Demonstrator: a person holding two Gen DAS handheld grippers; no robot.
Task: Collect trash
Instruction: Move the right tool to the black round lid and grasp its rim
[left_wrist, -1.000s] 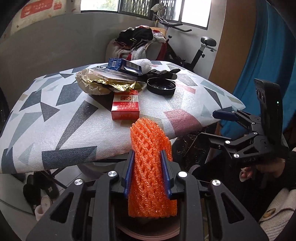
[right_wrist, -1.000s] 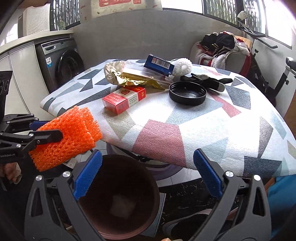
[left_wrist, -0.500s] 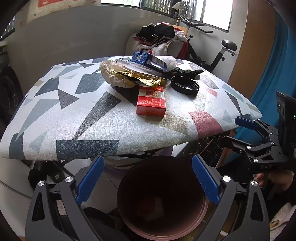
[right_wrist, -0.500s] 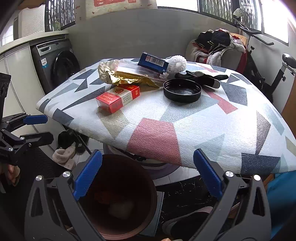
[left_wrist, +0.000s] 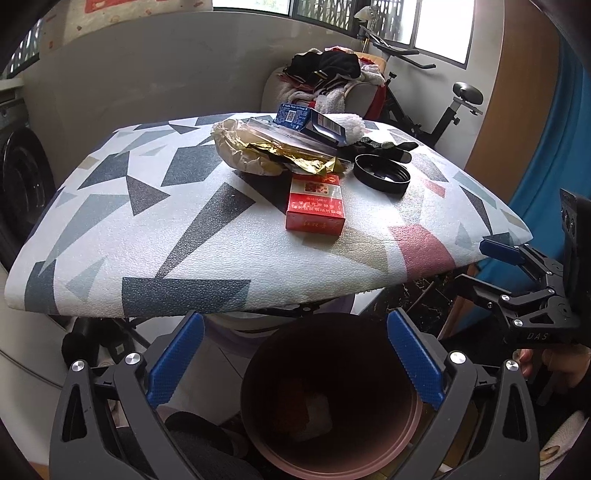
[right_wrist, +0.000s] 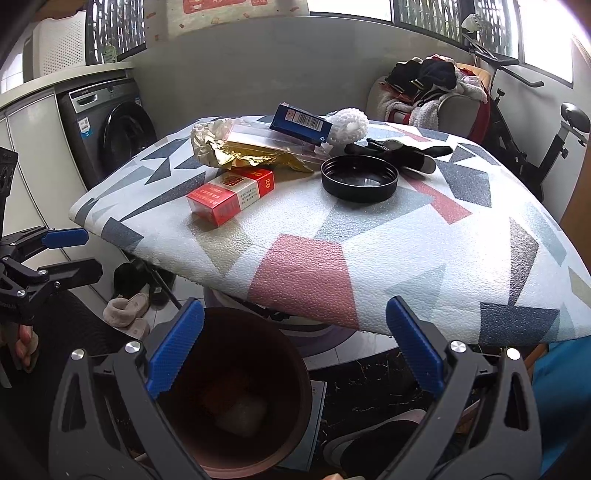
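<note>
A brown trash bin (left_wrist: 328, 398) stands on the floor below the table's front edge; it also shows in the right wrist view (right_wrist: 236, 398) with a pale item inside. My left gripper (left_wrist: 295, 362) is open and empty above the bin. My right gripper (right_wrist: 295, 354) is open and empty beside it. On the patterned table (left_wrist: 147, 236) lie a red cigarette box (left_wrist: 316, 206), a black lid (left_wrist: 382, 173), a crumpled gold wrapper (left_wrist: 280, 155), a blue box (left_wrist: 310, 118) and a white foam ball (right_wrist: 349, 125).
A washing machine (right_wrist: 110, 136) stands at the left. A chair piled with clothes (right_wrist: 432, 92) and an exercise bike (right_wrist: 535, 122) stand behind the table. Slippers (right_wrist: 125, 310) lie on the floor under the table. A black glove (right_wrist: 406, 153) lies past the lid.
My left gripper opened and the orange foam net dropped out of it, out of sight towards the bin. Both grippers have drawn slightly closer to the table.
</note>
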